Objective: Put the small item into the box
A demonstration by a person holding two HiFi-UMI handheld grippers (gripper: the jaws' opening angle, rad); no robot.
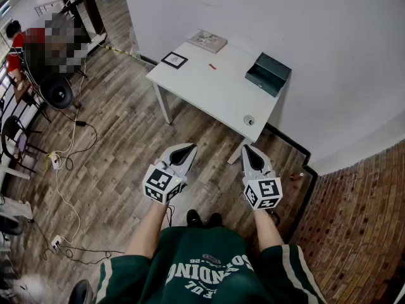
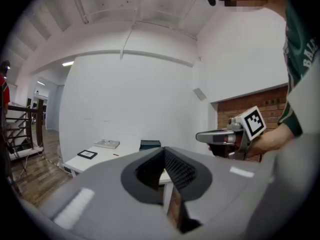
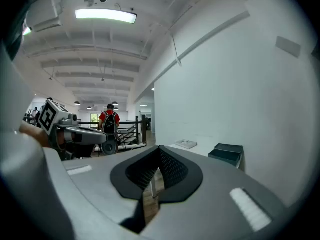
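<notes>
Standing on the wooden floor (image 1: pixel 120 125), well back from a white worktop (image 1: pixel 215 94), the person holds both tools out in front, side by side and apart. The left claw (image 1: pixel 187 147) has its jaws pressed together with nothing between them; its own view shows the dark pads meeting in a thin line. The right claw (image 1: pixel 247 148) is likewise closed and empty, pointing roughly level toward the worktop. Neither touches anything. The small red item (image 1: pixel 212 66) lies on the worktop toward its far side, well apart from both claws. To its right, at the worktop's far right corner beside the white wall (image 1: pixel 304 30), sits the dark green box (image 1: pixel 268 73), its top open. A black picture frame (image 1: pixel 174 59) lies near the left corner, a book (image 1: pixel 207 40) lies beyond it close to the wall, and a small round object (image 1: pixel 249 120) sits near the front right corner. A brick wall (image 1: pixel 361 220) shows at the right.
</notes>
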